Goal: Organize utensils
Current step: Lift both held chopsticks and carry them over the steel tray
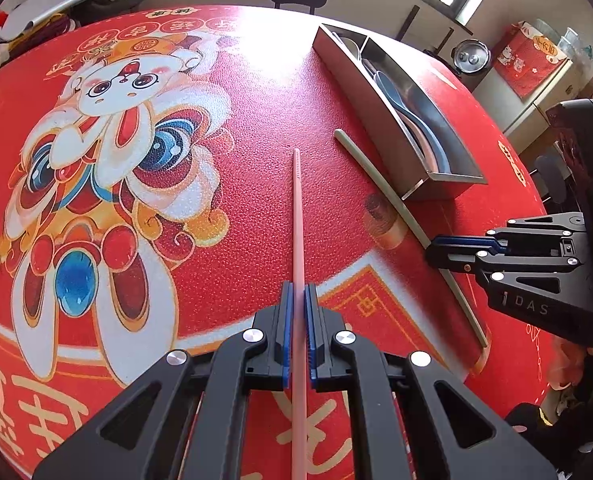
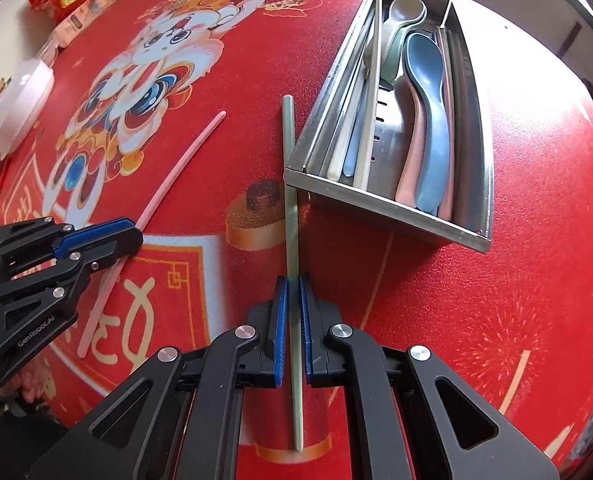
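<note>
On the red printed table (image 1: 256,120), a steel utensil tray (image 2: 380,196) holds several spoons at two o'clock. The left hand-held gripper (image 1: 299,300) is clamped on one pink chopstick (image 1: 297,220). The right hand-held gripper (image 2: 291,292) is clamped on one green chopstick (image 2: 290,184), pointing to twelve o'clock beside the tray.

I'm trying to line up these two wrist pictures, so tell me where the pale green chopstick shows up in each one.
Left wrist view: the green chopstick runs diagonally at right of centre, beside the metal utensil tray, with the right gripper shut on it.
Right wrist view: it runs straight up the middle, clamped between that gripper's blue pads, its far end alongside the tray's left wall.
Shared landmark: the metal tray holding the spoons.
</note>
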### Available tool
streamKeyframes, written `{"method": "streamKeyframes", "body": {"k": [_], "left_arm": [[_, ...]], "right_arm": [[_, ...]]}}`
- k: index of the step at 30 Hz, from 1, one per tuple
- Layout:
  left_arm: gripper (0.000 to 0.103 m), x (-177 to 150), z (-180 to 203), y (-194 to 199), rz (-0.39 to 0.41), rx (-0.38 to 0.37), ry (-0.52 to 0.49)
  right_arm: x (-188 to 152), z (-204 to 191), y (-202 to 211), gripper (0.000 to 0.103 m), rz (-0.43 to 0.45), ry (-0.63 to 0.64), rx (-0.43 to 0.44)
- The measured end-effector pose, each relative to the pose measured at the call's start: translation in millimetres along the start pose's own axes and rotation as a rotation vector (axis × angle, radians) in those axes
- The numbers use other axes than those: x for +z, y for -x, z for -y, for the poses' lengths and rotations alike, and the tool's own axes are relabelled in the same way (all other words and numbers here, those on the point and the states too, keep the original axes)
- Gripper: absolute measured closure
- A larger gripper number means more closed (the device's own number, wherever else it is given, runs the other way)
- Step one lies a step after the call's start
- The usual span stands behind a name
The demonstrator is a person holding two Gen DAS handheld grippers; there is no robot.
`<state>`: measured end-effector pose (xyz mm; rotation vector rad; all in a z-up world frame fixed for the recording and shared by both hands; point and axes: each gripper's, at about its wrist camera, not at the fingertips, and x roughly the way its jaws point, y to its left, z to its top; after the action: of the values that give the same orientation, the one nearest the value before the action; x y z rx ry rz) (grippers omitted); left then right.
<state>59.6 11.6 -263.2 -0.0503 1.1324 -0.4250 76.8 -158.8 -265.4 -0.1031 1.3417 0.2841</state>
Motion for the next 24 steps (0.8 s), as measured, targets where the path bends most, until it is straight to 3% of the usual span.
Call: {"method": "streamKeyframes", "body": {"k": [8,13,24], "left_arm": [[0.097,7.7,-8.9,-1.6,-0.031,-0.051,0.032],[0.097,7.7,-21.2,4.9,-0.035,-0.067,0.093],[0.097,7.2,-45.1,51.8,0.038,-0.079,0.174]], "right_arm": [[0.9,0.2,0.3,0.097,-0.008,0.010,0.012],[-7.2,-5.8,1.9,0.097,-0.021,-0.005,0.099],[-4.9,-3.9,36.2,0.097,0.103,-0.043,0.231]]}}
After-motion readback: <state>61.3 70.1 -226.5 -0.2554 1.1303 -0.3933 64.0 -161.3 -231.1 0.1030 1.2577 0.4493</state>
